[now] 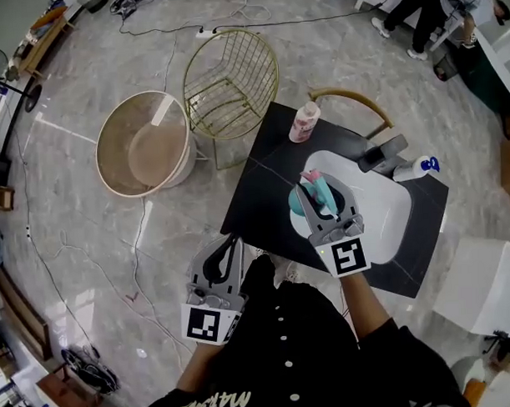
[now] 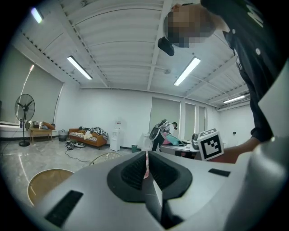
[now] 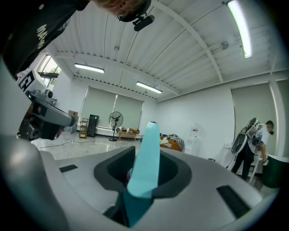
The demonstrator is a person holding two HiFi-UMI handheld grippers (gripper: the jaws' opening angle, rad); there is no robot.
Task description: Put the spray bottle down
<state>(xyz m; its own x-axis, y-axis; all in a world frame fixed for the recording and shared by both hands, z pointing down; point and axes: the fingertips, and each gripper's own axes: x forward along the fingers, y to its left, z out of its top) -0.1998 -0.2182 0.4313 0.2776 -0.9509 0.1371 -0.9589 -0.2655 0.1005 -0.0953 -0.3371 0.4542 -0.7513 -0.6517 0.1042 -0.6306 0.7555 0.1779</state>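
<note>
A teal spray bottle [image 1: 323,196] with a pink part at its top hangs over the white basin [image 1: 381,215] set in the black table [image 1: 263,181]. My right gripper [image 1: 317,186] is shut on it. In the right gripper view the bottle's teal trigger [image 3: 146,158] sticks up between the jaws of the right gripper [image 3: 143,173]. My left gripper [image 1: 233,243] sits low at the table's near left corner, jaws together and nothing in them. In its own view the left gripper [image 2: 146,165] shows only a thin slit between the pads.
A pink bottle [image 1: 304,122] stands at the table's far edge. A grey tap [image 1: 383,155] and a white-and-blue bottle [image 1: 418,167] sit behind the basin. A gold wire chair [image 1: 231,78] and a round beige chair [image 1: 144,144] stand to the left, a white box [image 1: 483,286] to the right.
</note>
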